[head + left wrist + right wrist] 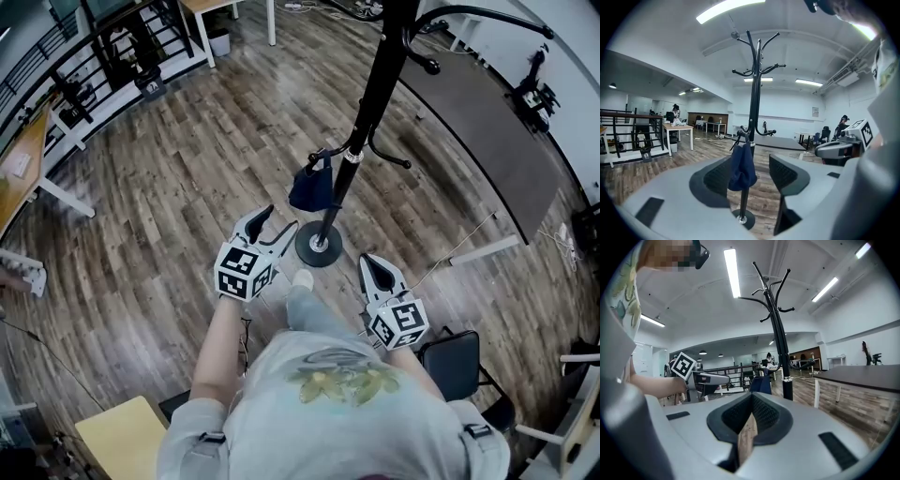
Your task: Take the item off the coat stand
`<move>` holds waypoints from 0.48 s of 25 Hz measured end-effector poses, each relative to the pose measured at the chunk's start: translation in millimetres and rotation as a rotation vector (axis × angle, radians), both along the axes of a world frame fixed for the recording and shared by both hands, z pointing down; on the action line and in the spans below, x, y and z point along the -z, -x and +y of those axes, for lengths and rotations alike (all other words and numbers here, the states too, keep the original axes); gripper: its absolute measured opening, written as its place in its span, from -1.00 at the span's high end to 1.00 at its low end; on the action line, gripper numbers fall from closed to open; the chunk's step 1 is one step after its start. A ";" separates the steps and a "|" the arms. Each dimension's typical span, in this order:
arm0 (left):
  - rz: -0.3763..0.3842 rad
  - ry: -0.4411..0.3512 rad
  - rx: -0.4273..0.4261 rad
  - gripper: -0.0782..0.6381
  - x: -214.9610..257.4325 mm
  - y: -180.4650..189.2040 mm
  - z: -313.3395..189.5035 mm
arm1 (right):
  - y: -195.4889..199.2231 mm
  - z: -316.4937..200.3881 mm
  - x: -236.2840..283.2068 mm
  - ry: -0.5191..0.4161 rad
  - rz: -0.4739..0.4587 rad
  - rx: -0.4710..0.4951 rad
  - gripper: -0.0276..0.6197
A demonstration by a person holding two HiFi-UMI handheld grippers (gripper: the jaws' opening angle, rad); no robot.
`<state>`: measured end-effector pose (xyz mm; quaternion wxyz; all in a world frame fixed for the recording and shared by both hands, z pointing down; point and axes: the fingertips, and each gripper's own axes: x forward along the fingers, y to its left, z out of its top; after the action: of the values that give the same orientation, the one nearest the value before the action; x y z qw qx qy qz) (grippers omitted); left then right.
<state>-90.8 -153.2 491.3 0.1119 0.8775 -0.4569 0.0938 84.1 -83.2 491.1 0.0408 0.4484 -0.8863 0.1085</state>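
Hanging from a low hook of the coat stand (375, 84) is the dark blue item (311, 187), on the pole's 9 o'clock side in the head view; in the left gripper view its long axis runs upright, with the gathered top at the hook and the rounded bottom pointing down at the wooden floor (187, 169); the left tool (279, 221) is released, jaws wide, with the item at its 1 o'clock and apart from the pads; the right tool (377, 264) is clenched on nothing, at 4 o'clock from the stand's round base.
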 end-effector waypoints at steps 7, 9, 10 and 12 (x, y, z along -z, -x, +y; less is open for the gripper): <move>-0.059 -0.003 -0.035 0.07 -6.9 -8.5 -32.1 | 14.5 -39.1 9.6 -0.033 -0.005 0.025 0.90; -0.086 0.003 -0.045 0.07 -12.7 -9.1 -40.2 | 21.2 -45.7 11.2 -0.036 -0.006 0.033 0.90; -0.094 0.008 -0.050 0.06 -15.3 -9.7 -44.8 | 23.2 -48.8 11.2 -0.034 -0.006 0.036 0.90; -0.106 0.016 -0.061 0.06 -18.9 -11.7 -55.4 | 23.5 -55.2 8.3 -0.024 -0.008 0.032 0.90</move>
<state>-79.0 -208.6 510.2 0.0915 0.8838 -0.4346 0.1473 60.6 -138.5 482.8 0.0335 0.4341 -0.8948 0.0991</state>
